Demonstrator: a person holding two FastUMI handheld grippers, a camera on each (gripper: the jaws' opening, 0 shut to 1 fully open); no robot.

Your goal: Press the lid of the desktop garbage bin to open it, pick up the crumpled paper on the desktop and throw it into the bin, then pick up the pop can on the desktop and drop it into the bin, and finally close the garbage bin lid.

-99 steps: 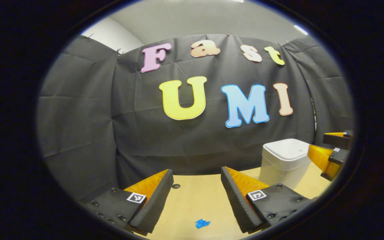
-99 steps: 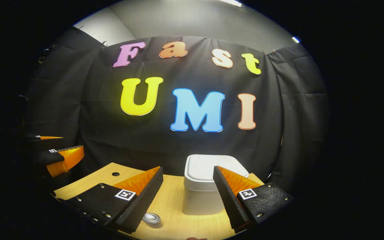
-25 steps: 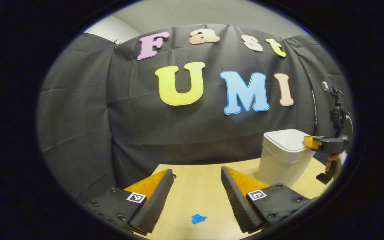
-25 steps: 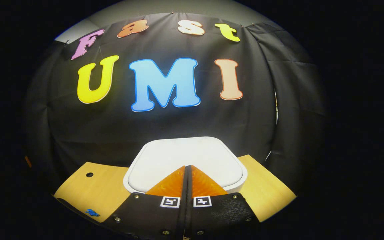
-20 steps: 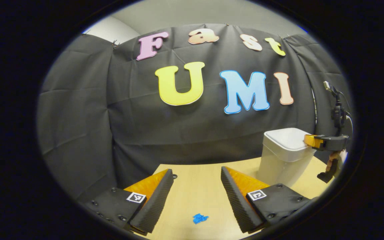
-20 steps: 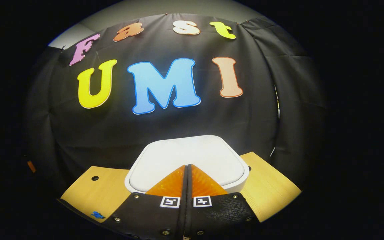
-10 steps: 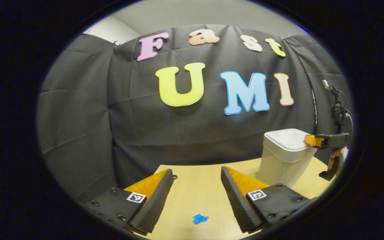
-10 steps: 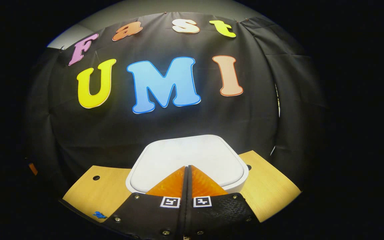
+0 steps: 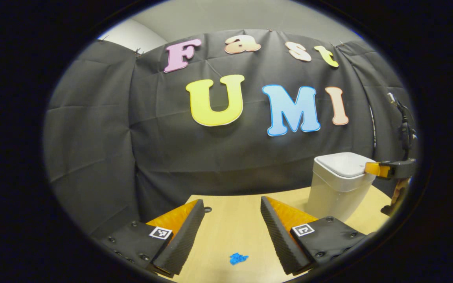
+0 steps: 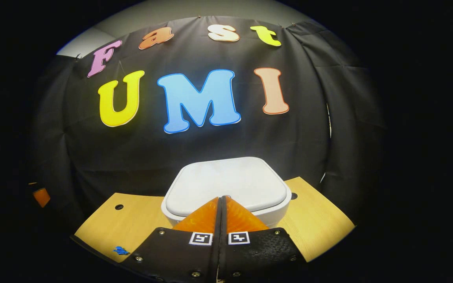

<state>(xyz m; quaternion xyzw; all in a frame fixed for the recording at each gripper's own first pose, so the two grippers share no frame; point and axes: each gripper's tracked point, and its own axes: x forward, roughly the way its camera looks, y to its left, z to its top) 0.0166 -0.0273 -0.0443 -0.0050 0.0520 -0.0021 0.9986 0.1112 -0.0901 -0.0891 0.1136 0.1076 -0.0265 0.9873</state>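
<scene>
Right gripper (image 10: pixel 221 198): fingers pressed together, tips at the near edge of the white bin lid (image 10: pixel 226 182), so we can push it open. Left gripper (image 9: pixel 232 208): spread wide, empty; blue crumpled paper (image 9: pixel 238 258) on the desktop (image 9: pixel 230 224) just below, between its fingers.

In the left gripper view we look from low over the light wooden tabletop (image 9: pixel 234 232), forward between the left gripper (image 9: pixel 232 232)'s two spread fingers toward the booth's black cloth wall, with the white square plastic bin (image 9: pixel 338 186) some way off at our right. In the right gripper view we sit close behind and a little above that same bin (image 10: pixel 226 184), facing the same wall along the right gripper (image 10: pixel 220 214)'s fingers, which are pressed together. Both views share the bin, the tabletop, the wall and the small blue crumpled paper scrap (image 9: pixel 238 258) (image 10: pixel 120 250); the left gripper view also catches the right gripper (image 9: pixel 380 169) at the bin's lid.
</scene>
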